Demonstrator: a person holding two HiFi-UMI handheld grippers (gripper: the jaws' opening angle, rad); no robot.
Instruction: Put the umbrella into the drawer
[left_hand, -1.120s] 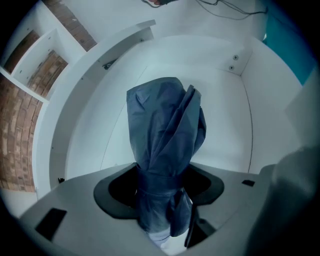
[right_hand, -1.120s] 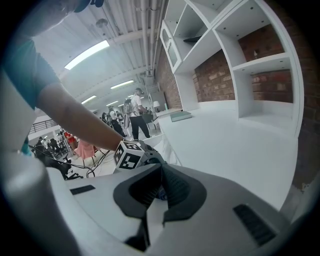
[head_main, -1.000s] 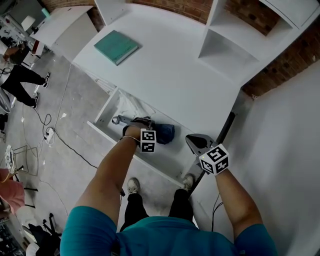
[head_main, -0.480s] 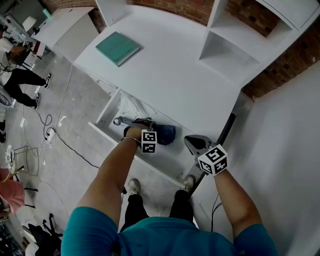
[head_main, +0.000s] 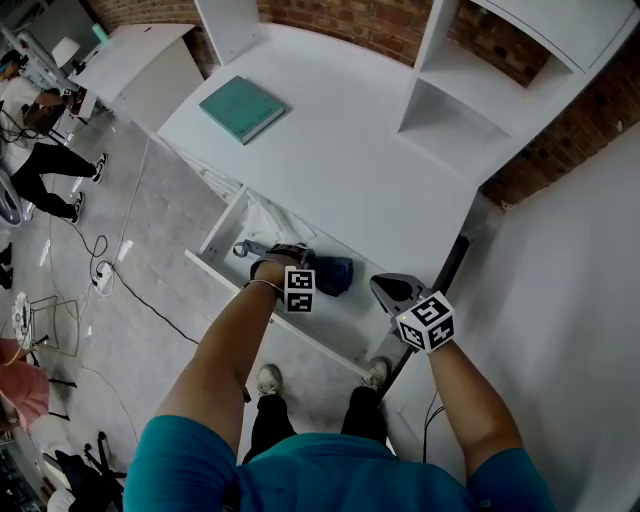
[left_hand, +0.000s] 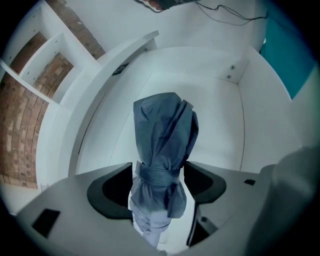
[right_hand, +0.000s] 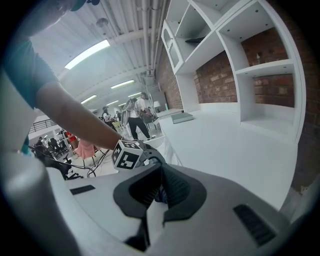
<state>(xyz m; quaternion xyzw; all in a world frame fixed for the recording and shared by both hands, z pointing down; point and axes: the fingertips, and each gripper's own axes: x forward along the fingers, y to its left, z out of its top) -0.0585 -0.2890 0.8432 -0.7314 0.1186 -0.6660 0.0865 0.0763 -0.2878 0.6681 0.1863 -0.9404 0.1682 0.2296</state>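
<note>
A folded dark blue umbrella lies in the open white drawer below the desk's front edge. My left gripper points steeply down into the drawer. In the left gripper view the umbrella rests on the drawer floor, strapped at the waist, between the jaws of the left gripper. Those jaws are opening, with thin gaps beside the fabric. My right gripper hovers over the drawer's right end, shut and empty. From the right gripper view its pads meet at the tips of the right gripper.
A teal book lies on the white desk. An open shelf unit stands against the brick wall at the back right. A black bar leans right of the drawer. People and cables are on the floor at the left.
The head view has shifted slightly, so desk and drawer sit a little lower and to the right. Both grippers stay in place over the drawer.
</note>
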